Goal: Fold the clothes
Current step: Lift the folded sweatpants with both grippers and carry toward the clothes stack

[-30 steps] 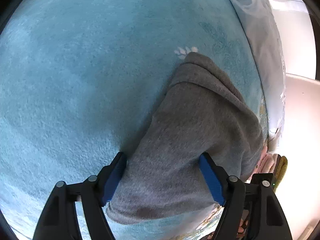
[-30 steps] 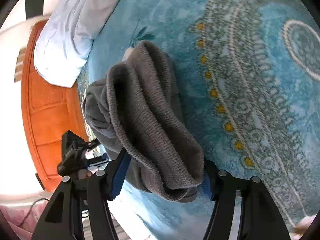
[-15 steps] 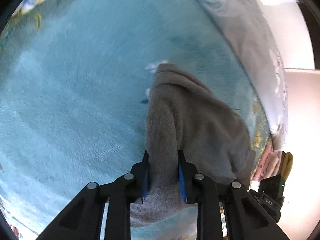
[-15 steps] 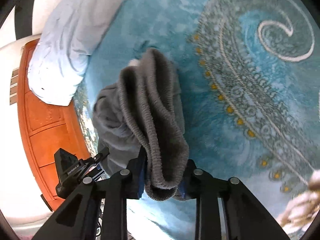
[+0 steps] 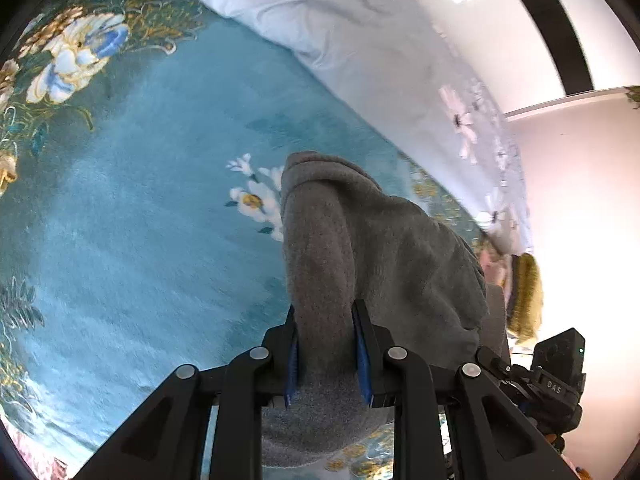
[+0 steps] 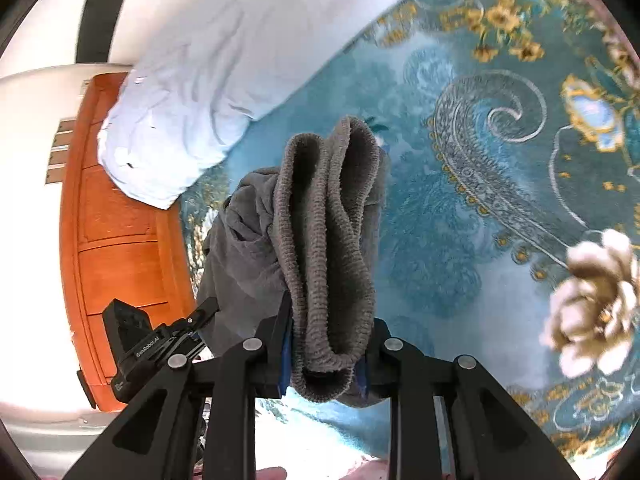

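Grey knit garment hangs bunched above the teal floral blanket, its ribbed hem doubled. Left gripper and right gripper both clamp it. Advise spreading hands apart, levelling edges before laying flat

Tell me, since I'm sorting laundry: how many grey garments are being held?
1: a grey garment, pinched by the left hand-held gripper and the right hand-held gripper. Others may be hidden.
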Demonstrator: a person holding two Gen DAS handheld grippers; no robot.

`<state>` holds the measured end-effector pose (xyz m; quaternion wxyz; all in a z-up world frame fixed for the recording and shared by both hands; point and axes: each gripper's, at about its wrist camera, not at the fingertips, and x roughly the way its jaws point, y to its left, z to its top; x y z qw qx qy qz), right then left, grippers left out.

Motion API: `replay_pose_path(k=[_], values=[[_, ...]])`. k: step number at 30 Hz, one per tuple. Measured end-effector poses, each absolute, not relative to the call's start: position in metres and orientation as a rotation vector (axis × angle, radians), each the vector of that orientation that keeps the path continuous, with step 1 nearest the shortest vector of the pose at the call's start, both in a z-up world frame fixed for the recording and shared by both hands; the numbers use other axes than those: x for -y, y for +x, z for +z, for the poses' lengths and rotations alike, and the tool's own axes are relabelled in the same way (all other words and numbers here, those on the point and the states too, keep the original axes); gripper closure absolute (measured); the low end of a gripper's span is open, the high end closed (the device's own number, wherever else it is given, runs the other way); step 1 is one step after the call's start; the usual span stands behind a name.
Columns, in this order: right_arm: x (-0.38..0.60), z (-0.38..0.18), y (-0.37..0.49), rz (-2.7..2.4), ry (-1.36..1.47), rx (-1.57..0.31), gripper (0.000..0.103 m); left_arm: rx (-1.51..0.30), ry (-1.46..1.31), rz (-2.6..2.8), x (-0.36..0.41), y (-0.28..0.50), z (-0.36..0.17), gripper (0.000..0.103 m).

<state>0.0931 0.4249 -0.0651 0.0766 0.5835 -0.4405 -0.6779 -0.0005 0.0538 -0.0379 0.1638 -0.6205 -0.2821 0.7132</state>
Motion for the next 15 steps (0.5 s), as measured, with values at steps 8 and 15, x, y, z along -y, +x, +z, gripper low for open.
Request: replay_pose_path(k=[8,15], values=[[-0.432,0.011,0.137,-2.182,1.617,1.318,0.078,0.753,-1.626,2.019,-0.082,0.029,0.014,0.078],[-0.49,0.063,0.176,-2.265,1.48,1.375,0.078,0.658,-1.536,2.024,-0.136,0.048,0.056,0.078]])
